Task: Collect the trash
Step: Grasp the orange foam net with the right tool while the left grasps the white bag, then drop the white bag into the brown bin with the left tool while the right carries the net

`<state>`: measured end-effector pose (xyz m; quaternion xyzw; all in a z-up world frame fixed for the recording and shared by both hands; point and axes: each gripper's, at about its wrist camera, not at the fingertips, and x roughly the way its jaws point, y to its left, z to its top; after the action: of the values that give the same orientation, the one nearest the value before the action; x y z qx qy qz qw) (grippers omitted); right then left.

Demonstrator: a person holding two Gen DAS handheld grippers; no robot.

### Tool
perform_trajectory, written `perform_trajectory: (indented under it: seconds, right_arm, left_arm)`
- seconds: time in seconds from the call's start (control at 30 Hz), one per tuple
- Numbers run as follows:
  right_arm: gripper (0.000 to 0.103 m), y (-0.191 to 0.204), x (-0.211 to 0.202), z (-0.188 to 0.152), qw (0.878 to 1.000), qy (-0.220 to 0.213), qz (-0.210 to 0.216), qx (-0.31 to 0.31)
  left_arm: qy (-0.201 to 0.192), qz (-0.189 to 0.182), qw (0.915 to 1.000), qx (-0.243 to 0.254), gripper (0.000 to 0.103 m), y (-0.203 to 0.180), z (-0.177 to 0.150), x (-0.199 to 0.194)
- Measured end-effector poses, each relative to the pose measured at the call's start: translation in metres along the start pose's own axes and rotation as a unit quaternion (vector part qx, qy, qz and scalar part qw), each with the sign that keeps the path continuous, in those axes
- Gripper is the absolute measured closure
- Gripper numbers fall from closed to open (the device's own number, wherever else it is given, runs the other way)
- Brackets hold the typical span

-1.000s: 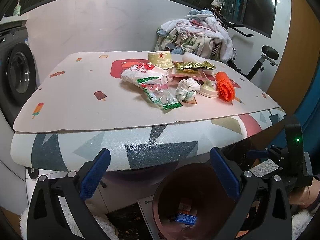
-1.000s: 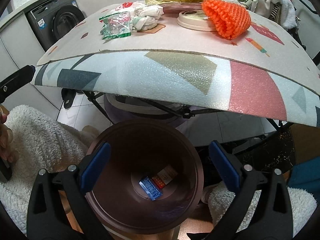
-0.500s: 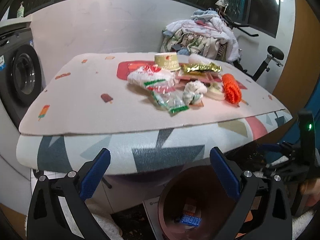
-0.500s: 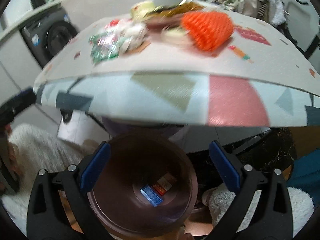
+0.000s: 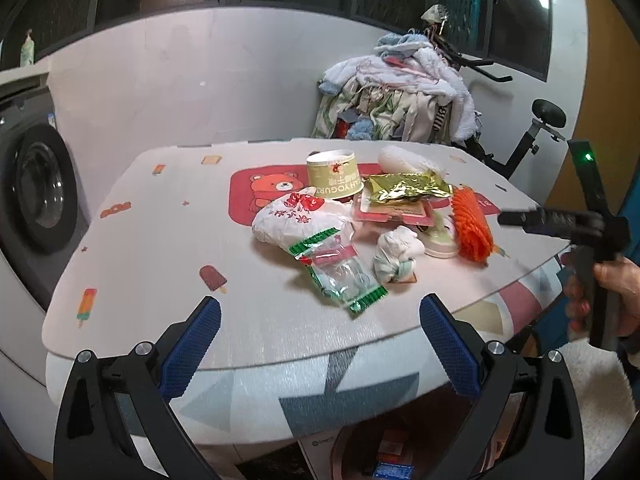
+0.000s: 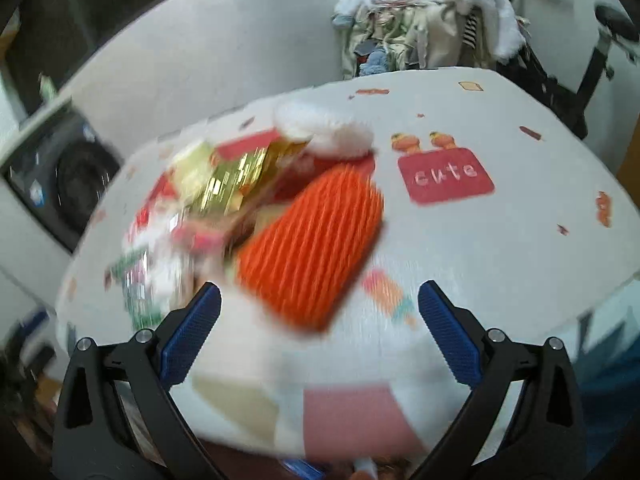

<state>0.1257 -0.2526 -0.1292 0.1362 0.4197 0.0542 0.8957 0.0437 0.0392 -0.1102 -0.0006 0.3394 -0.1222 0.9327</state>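
Our right hand-held gripper, jaws spread and empty, is nearest the orange net, seemingly just ahead, slightly left.

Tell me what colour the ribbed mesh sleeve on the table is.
Bright orange. The ribbed mesh sleeve shows sharpest in the left wrist view.

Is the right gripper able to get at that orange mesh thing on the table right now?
Probably yes. The right gripper, jaws wide open and empty, faces the orange mesh thing, which lies near the table edge with nothing between.
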Motion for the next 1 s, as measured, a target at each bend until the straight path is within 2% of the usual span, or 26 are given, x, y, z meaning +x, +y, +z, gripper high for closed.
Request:
perform_trajectory:
  seconds: [0.13,0.23,0.3,0.33,0.37,0.4,0.43,0.47,0.53,0.67,0.77,0.83,0.93,1.0]
  right_arm:
    - [0.006,-0.017,0.031,0.02,0.998,0.012,0.01,0.057]
    - [0.016,-0.027,0.053,0.028,0.994,0.025,0.038,0.103]
    - [0.03,-0.029,0.061,0.031,0.991,0.039,0.049,0.114]
    - [0.043,-0.028,0.062,0.031,0.991,0.044,0.06,0.114]
    - [0.054,-0.026,0.06,0.032,0.991,0.042,0.069,0.111]
    - [0.059,-0.024,0.056,0.033,0.992,0.033,0.067,0.104]
    - [0.072,-0.022,0.049,0.035,0.993,0.02,0.063,0.093]
    - [0.08,-0.022,0.044,0.036,0.994,0.012,0.06,0.088]
    - [0.08,-0.021,0.028,0.039,0.996,-0.021,0.051,0.077]
    - [0.08,-0.02,0.003,0.044,0.996,-0.071,0.023,0.039]
    - [0.08,-0.024,-0.008,0.041,0.996,-0.082,0.017,0.028]
    - [0.08,-0.026,-0.012,0.039,0.996,-0.082,0.016,0.024]
    - [0.08,-0.032,-0.017,0.031,0.996,-0.082,0.01,0.018]
    - [0.08,-0.033,-0.017,0.026,0.997,-0.08,0.008,0.016]
  left_arm:
    - [0.027,-0.001,0.999,-0.036,0.006,0.012,0.009,0.015]
    - [0.037,-0.003,0.9977,-0.057,0.006,0.02,0.014,0.024]
    - [0.041,-0.003,0.9972,-0.063,0.006,0.023,0.018,0.03]
    - [0.045,-0.004,0.9968,-0.067,0.006,0.025,0.02,0.033]
    - [0.048,-0.008,0.9961,-0.074,0.006,0.028,0.023,0.037]
    - [0.052,-0.014,0.995,-0.084,0.006,0.031,0.026,0.041]
    - [0.055,-0.018,0.9938,-0.095,0.006,0.034,0.029,0.045]
    - [0.058,-0.022,0.9922,-0.108,0.006,0.037,0.031,0.05]
    - [0.066,-0.04,0.9862,-0.147,0.006,0.047,0.037,0.063]
    - [0.084,-0.06,0.9718,-0.212,0.018,0.069,0.05,0.1]
    - [0.108,-0.077,0.9552,-0.264,0.034,0.085,0.053,0.132]
    - [0.117,-0.09,0.9433,-0.297,0.035,0.093,0.054,0.149]
    - [0.127,-0.09,0.9393,-0.306,0.045,0.094,0.057,0.166]
    - [0.125,-0.083,0.9437,-0.295,0.063,0.093,0.062,0.171]
